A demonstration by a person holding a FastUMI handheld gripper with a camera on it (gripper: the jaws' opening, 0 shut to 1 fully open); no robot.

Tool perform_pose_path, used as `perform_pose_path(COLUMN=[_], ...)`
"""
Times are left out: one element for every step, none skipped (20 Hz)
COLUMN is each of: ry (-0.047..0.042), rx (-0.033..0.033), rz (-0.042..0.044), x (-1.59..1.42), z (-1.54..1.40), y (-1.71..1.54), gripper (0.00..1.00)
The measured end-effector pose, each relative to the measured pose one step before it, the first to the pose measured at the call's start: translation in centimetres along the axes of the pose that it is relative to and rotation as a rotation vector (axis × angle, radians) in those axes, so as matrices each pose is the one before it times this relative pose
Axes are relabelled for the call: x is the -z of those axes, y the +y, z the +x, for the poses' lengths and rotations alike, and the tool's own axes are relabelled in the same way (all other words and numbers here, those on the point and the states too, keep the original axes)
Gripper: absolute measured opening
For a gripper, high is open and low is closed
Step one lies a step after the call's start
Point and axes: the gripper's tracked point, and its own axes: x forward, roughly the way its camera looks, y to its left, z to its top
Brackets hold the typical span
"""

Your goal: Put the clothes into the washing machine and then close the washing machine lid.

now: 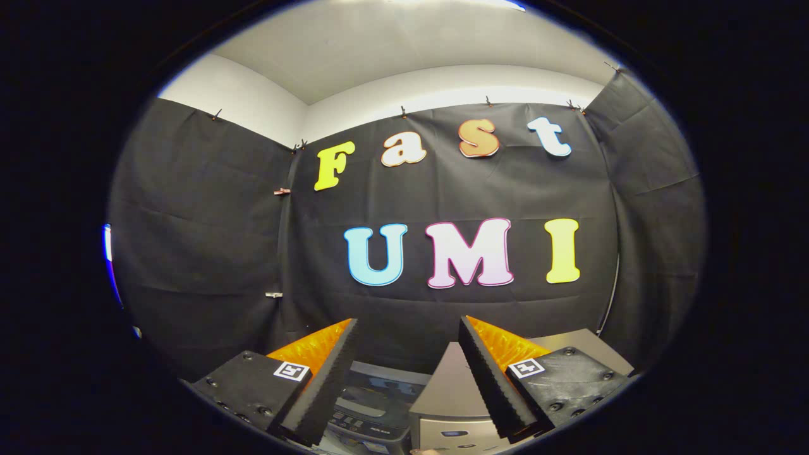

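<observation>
In the gripper view the gripper points up and forward at the booth's black cloth wall, with its two fingers spread well apart and nothing between them. Low down in the gap between the fingers, and just beyond them, sits the washing machine: a dark top surface with a control strip of small buttons nearest the gripper, partly hidden behind the left finger. Right beside it, ahead of the right finger, stands a silver-grey box-like appliance with a flat top and a front panel bearing a small lit spot; whether it is part of the washer or a separate unit cannot be told. Its top runs on behind the right finger and shows again on that finger's outer side. No part of either finger touches these things. Above the cloth, a pale wall band and ceiling close the booth. The clothes cannot be made out.
</observation>
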Motion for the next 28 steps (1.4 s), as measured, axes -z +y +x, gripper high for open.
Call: perform_pose_path(ry=[-0.00295,0.0004,0.00456,0.00259,-0.00199,-0.00524,-0.00991,-0.00893,-0.00638,-0.00465,-0.00311,-0.00518,-0.00629,-0.00785,-0.00543,-0.00401,0.00061,0.00298,0.004,0.00509,0.0047,0.00495,0.00347,0.00299,0.00534,0.0061,0.00326,0.00194], rx=[0.00148,0.00868,0.0094,0.00836,0.01027,0.01005,0.01025,0.00509,0.00331,0.00408,0.00188,0.00251,-0.00078,-0.00108,-0.00102,-0.00382,-0.00081,-0.00385,-0.00448,-0.00768,-0.00343,0.00117,-0.0006,-0.00383,-0.00328,-0.00292,-0.00495,-0.00503], rz=[-0.00422,-0.00851,-0.00912,-0.00855,-0.00697,-0.00428,-0.00267,-0.00248,-0.00512,-0.00646,-0.00754,-0.00471,-0.00202,0.0035,0.00535,0.00521,0.00287,0.00075,0.00161,-0.00039,-0.00496,-0.00633,-0.00299,0.00292,0.00223,0.00052,-0.00068,0.00004], x=[-0.051,0.179,0.134,0.147,0.012,-0.171,-0.277,-0.19,-0.088,-0.046,-0.036,-0.094,-0.209,-0.243,-0.049,-0.095,0.071,0.175,0.123,0.245,0.145,0.258,0.146,0.22,0.266,0.25,0.164,0.095], z=[-0.721,-0.607,-0.643,-0.564,-0.513,-0.513,-0.443,-0.425,-0.34,-0.337,-0.297,-0.301,-0.243,-0.187,-0.124,-0.034,-0.053,0.064,0.009,0.089,0.234,0.265,0.208,0.246,0.138,0.204,0.155,0.178], y=[-0.523,-0.642,-0.688,-0.607,-0.668,-0.635,-0.623,-0.416,-0.297,-0.374,-0.373,-0.249,-0.143,-0.132,-0.145,-0.043,-0.046,-0.033,-0.039,0.072,0.012,-0.158,-0.015,0.075,0.1,0.012,0.006,0.061], gripper=[0.98,0.98,0.98,0.99,0.99,0.99,0.99,0.99,0.98,0.98,0.98,0.98,0.98,0.98,0.98,0.98,0.98,0.98,0.98,0.98,0.98,0.98,0.98,0.98,0.98,0.98,0.98,0.98])
